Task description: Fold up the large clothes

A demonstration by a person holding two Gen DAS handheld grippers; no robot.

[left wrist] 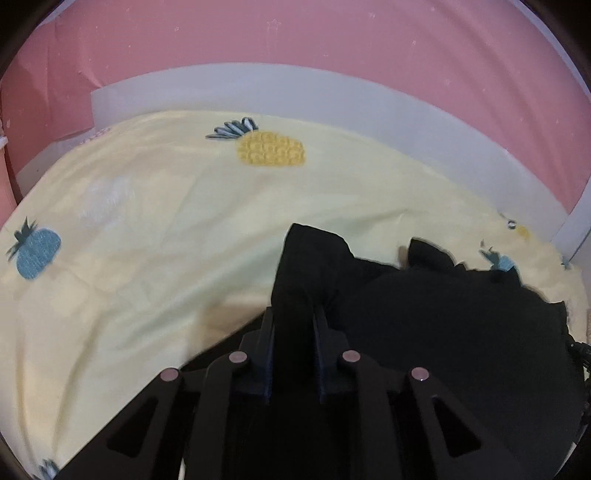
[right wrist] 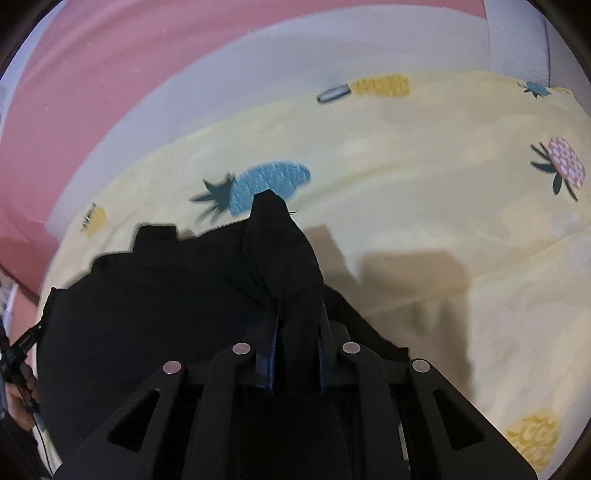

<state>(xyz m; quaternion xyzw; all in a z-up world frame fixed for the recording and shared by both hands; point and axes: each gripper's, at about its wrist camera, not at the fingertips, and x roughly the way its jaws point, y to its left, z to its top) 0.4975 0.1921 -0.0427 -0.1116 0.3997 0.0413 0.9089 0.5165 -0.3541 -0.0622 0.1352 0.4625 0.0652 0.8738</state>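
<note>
Your left claw (left wrist: pixel 293 314) is clamped on a bunched-up fold of the black garment (left wrist: pixel 443 314), with the cloth sticking up past the fingertips toward the far side. The rest of the garment spreads out to the right of that claw and lies on the yellow bedsheet (left wrist: pixel 147 221). Your right claw (right wrist: pixel 297 314) is doing the same: it's pinching a peak of the black garment (right wrist: pixel 147 295), and the bulk of the cloth runs off to the left of it. So the garment hangs between your two claws, each holding one raised point.

For room, you've got lots of bare sheet to the left and far side in the left wrist view, out past the yellow pineapple print (left wrist: pixel 271 148) and the blue pineapple print (left wrist: pixel 37 253). The far edge of the bed meets a white border (left wrist: pixel 258 88) and then a pink wall (left wrist: pixel 295 33). In the right wrist view the open sheet (right wrist: pixel 443 166) is to the right and far, with a blue pineapple print (right wrist: pixel 269 181) just beyond the garment's tip and a pink one (right wrist: pixel 565 162) near the right edge.

No brand, label or readable writing shows on the garment or the sheet.
</note>
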